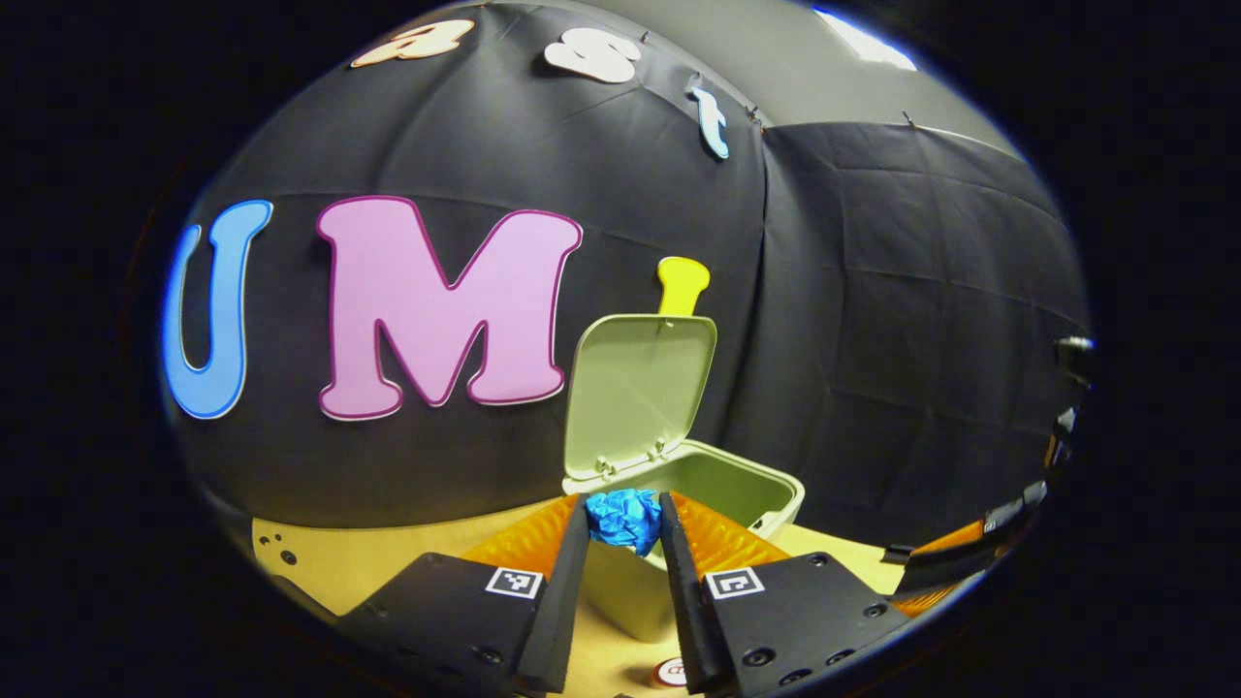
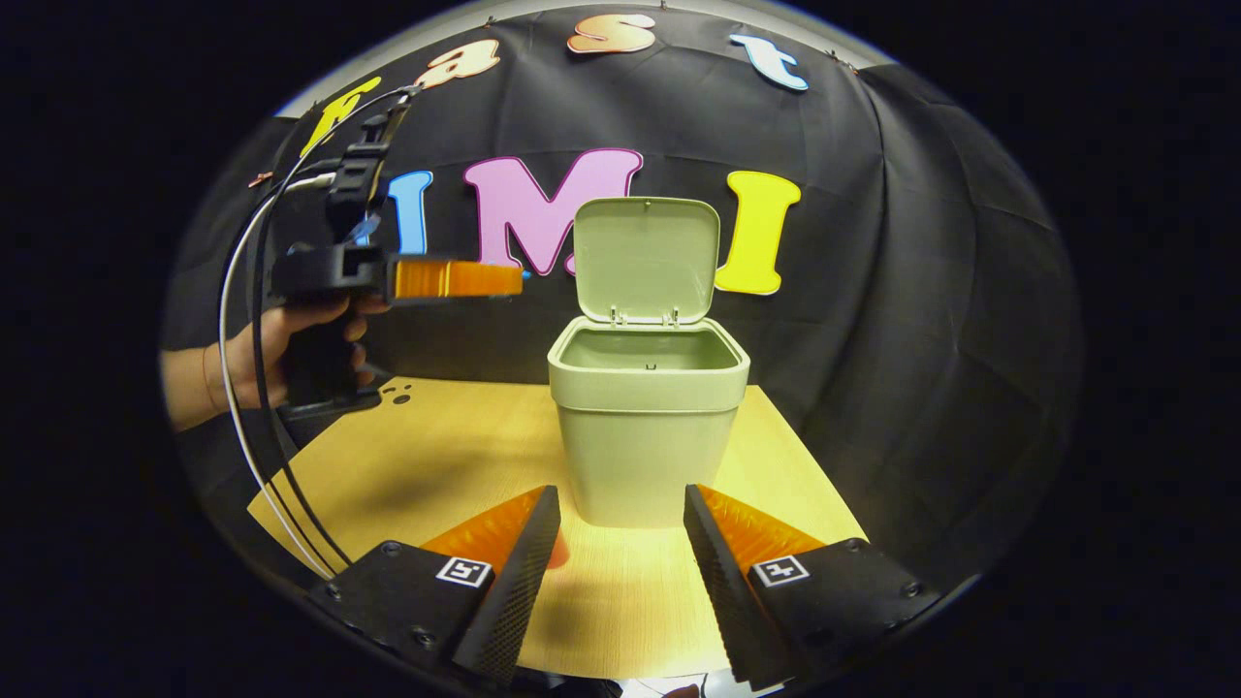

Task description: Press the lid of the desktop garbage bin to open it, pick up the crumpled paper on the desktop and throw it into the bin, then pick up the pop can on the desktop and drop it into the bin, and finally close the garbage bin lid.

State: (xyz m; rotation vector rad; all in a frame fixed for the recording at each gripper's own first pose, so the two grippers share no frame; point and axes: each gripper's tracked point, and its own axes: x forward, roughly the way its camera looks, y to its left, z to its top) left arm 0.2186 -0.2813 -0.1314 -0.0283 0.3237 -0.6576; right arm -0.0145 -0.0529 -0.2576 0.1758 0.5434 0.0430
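A blue crumpled paper (image 1: pixel 625 521) sits pinched between both fingers of my left gripper (image 1: pixel 623 504), held in the air just short of the bin's near rim. The pale green bin (image 1: pixel 742 490) stands with its lid (image 1: pixel 640 393) swung up and open. In the right gripper view the bin (image 2: pixel 645 436) is at the table's middle, its lid (image 2: pixel 647 257) upright. A hand holds the left gripper (image 2: pixel 456 278) high to the bin's left. My right gripper (image 2: pixel 620 528) is open and empty in front of the bin. A red and white can top (image 1: pixel 669 671) peeks below my left fingers.
The wooden table (image 2: pixel 436 456) has bare room left of the bin and in front of it. A white cable (image 2: pixel 233 388) loops down from the left gripper. Part of the right gripper (image 1: pixel 955 557) shows at the far right edge. Black cloth walls close off the back and sides.
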